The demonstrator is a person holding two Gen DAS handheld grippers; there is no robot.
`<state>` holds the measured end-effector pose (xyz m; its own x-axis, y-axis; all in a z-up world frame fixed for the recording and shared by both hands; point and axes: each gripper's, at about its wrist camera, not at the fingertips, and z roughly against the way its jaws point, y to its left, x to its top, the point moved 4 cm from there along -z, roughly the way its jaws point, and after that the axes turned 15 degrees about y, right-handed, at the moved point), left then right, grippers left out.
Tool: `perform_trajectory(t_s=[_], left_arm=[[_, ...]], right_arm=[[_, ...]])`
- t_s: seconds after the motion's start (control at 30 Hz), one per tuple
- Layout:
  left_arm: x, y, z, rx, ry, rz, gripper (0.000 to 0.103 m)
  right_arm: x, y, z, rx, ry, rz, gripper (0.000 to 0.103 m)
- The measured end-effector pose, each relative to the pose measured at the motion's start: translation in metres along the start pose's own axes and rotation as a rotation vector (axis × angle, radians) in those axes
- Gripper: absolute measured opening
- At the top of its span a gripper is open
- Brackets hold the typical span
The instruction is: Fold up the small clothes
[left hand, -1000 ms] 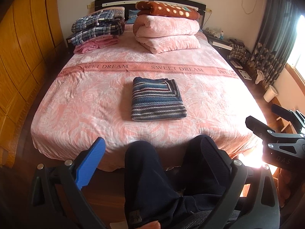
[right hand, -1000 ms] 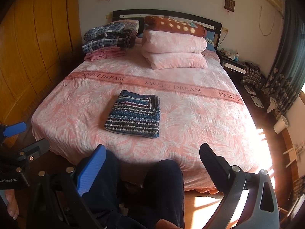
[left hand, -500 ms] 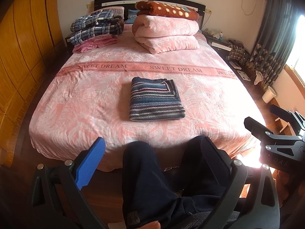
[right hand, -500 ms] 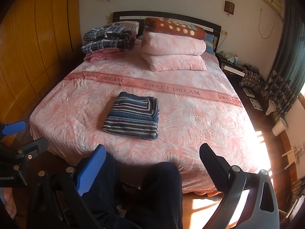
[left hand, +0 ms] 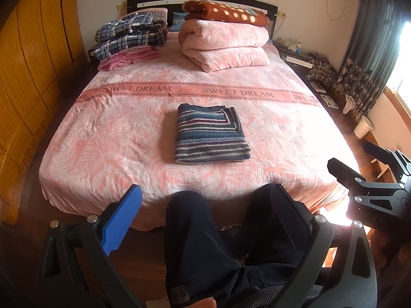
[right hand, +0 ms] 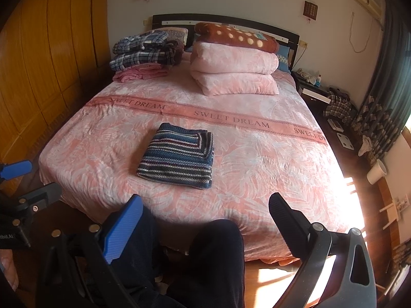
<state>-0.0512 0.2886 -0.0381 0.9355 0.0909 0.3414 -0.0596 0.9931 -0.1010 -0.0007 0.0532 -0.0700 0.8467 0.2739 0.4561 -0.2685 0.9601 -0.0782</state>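
Up close, left gripper (left hand: 205, 200): two fingers spread wide apart, nothing between them; one finger (left hand: 120, 219) faced with a blue ribbed pad, the other black and ribbed. Right gripper (right hand: 205, 205): same build, two fingers (right hand: 123, 231) likewise set wide and empty. Both are held low, off the foot of the bed, above the person's knees in dark trousers (left hand: 200, 233).

Striped sweater (left hand: 209, 134): one piece, chunky knit, bands of blue, grey, maroon and white, folded to a neat, near-square packet. It lies flat on the bedspread (left hand: 115, 138) at mid-bed, well ahead of both pairs of fingers and apart from them; centred in the left view, somewhat left of centre in the right view.

Bedspread: pink, soft-looking, pale leaf pattern, one darker band across it lettered "SWEET DREAM".

At the head of the bed, two stacks. Left stack: plaid clothes (left hand: 128, 34) piled on a folded pink garment (left hand: 128, 59). Right stack: one thick pink quilt (left hand: 226, 46), folded, with a brown spotted blanket (left hand: 226, 12) on top.

Wooden wardrobe panels (left hand: 28, 64) run down the left side; dark curtains (left hand: 370, 51) hang on the right.
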Motion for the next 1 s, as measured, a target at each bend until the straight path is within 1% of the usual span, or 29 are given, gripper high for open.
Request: perform_trajectory(t_s=[0.5,1.0], left_arm=[[0.008,0.001,0.001,-0.004,-0.006,0.002,0.1],[0.014,0.002,-0.006,-0.009,0.016,0.001,0.1]], right_arm=[[0.012,-0.003,0.003,0.003,-0.009,0.01,0.099],[0.018,-0.003,-0.005,0.01,0.005,0.016,0.099]])
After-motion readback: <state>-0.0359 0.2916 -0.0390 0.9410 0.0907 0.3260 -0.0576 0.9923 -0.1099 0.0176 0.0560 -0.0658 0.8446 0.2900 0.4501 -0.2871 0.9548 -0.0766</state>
